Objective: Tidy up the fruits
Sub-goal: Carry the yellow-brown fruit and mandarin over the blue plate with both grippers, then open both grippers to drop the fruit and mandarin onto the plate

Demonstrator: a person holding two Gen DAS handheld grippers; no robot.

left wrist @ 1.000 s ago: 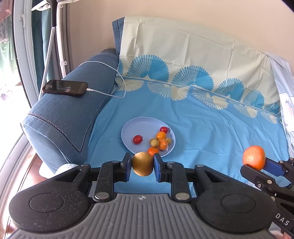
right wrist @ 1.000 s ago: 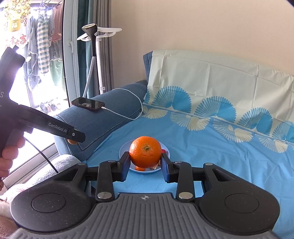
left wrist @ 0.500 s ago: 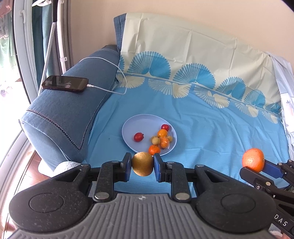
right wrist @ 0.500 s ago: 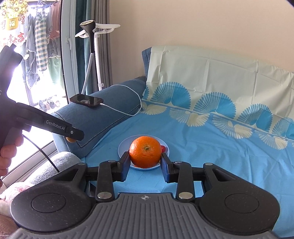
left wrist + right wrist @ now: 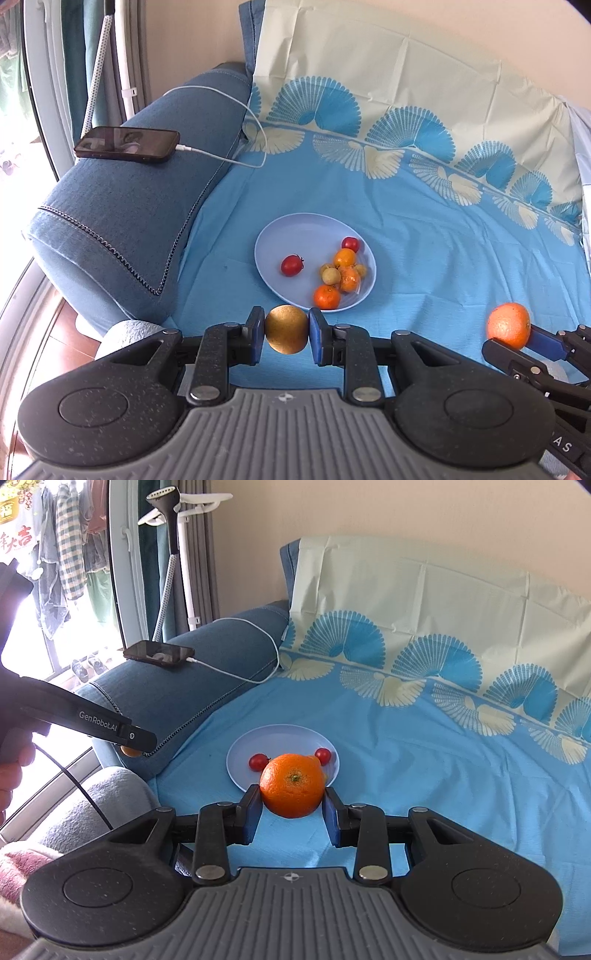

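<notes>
Left wrist view: the left gripper [image 5: 287, 329] pinches a round golden-brown fruit [image 5: 286, 334] just before the pale blue plate [image 5: 280, 243] holding small fruits on the sofa.

Right wrist view: the right gripper [image 5: 291, 801] pinches a large orange [image 5: 291, 785] before that plate [image 5: 240, 755].

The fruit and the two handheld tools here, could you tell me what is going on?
A person holds a fruit in each tool above a blue-covered sofa. The left tool grips a golden-brown round fruit; the right tool grips a large orange. Both are near the pale blue plate, which already holds small fruits.
</notes>
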